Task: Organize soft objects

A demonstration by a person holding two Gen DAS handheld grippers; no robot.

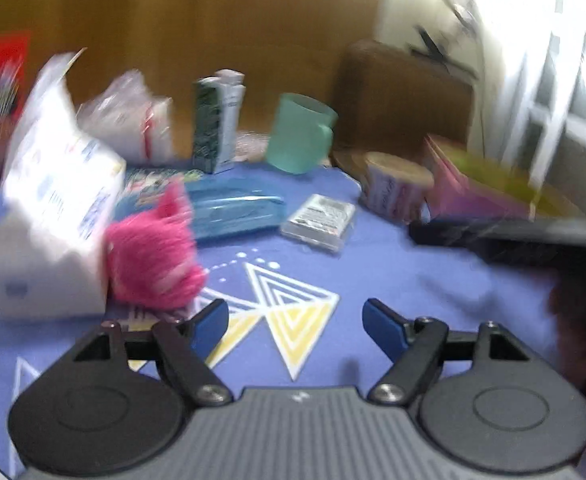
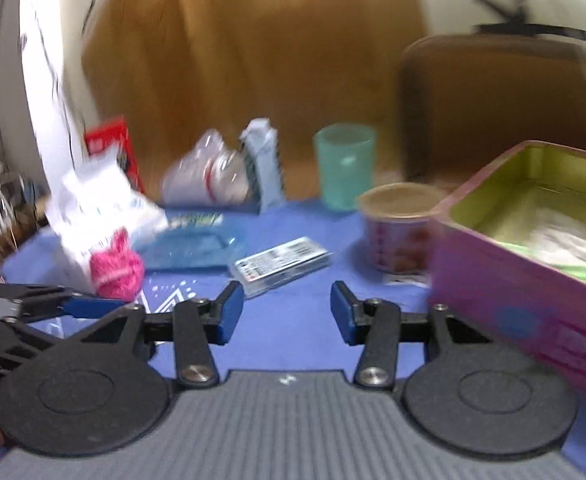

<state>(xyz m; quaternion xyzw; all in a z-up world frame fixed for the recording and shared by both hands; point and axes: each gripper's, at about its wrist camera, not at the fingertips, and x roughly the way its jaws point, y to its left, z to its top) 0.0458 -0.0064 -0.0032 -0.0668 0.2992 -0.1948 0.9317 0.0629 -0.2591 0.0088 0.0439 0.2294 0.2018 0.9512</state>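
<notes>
Ahead and left of the left tongs (image 1: pixel 295 326), a pink fuzzy plush toy (image 1: pixel 155 258) is seen on the blue tabletop (image 1: pixel 413 280), against a white box (image 1: pixel 41 240), not yet stowed. Right of the right tongs (image 2: pixel 285 314), a pink tin (image 2: pixel 533 292) already holds something pale green. Both tongs stand half open, empty. Blurred fur looks shaggy, compressible.

Home: cluttered tablecloth (image 1: pixel 393 280), chair (image 2: pixel 493 108)
</notes>
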